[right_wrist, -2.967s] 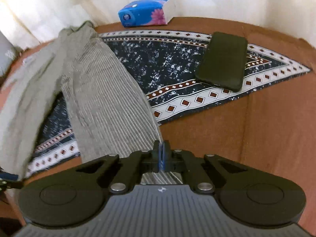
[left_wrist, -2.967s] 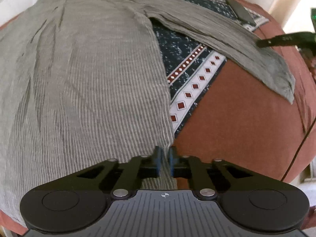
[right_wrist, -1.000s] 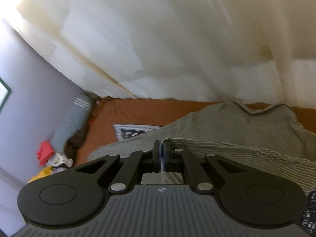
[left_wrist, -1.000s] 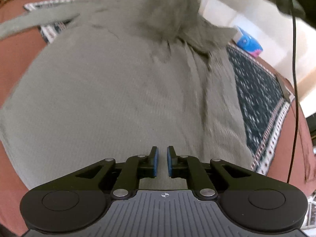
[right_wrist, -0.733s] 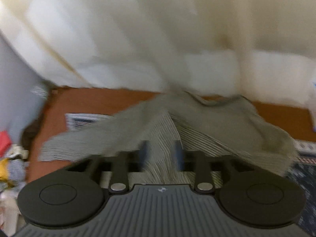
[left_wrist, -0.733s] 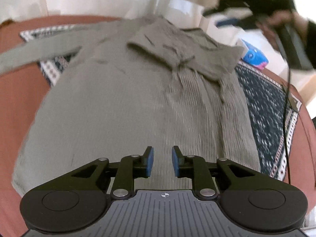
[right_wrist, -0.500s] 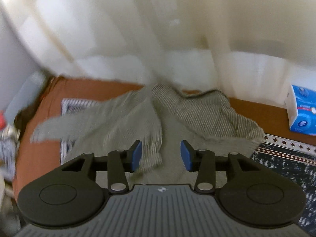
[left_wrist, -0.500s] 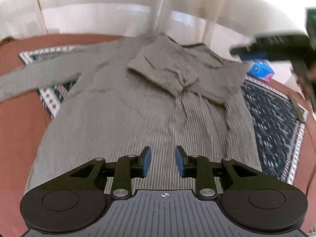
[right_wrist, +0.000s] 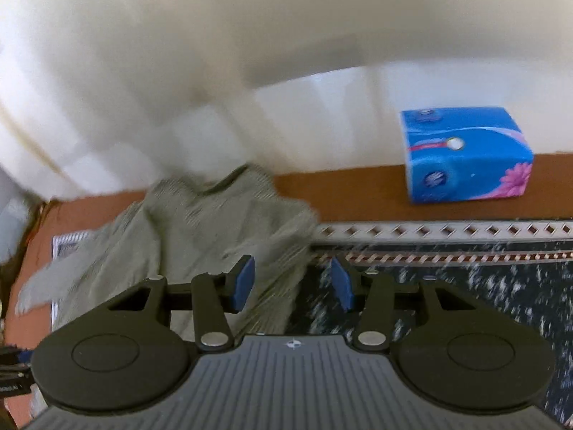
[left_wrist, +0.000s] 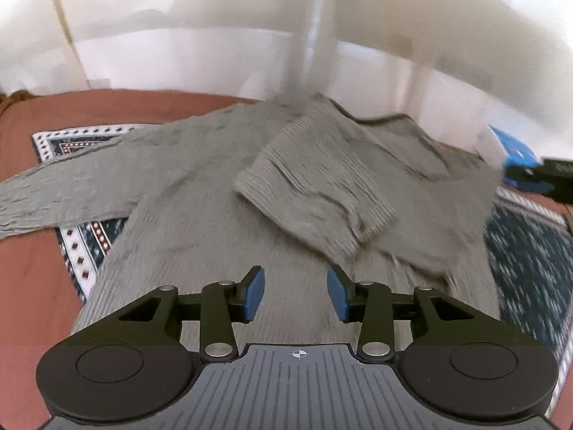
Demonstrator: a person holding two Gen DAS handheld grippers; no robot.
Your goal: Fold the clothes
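While both grippers (left gripper (left_wrist: 295,294), right gripper (right_wrist: 292,283)) gape wide, empty: grey shirt (left_wrist: 222,222), soft, limp; likely best taken by outstretched sleeve (left_wrist: 71,190) cuff.

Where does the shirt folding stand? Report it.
Done: one sleeve is folded across the grey striped shirt.
In hand: nothing; the left gripper and right gripper are open.
Left: the other sleeve lies stretched out over the patterned mat, and the body is unfolded.
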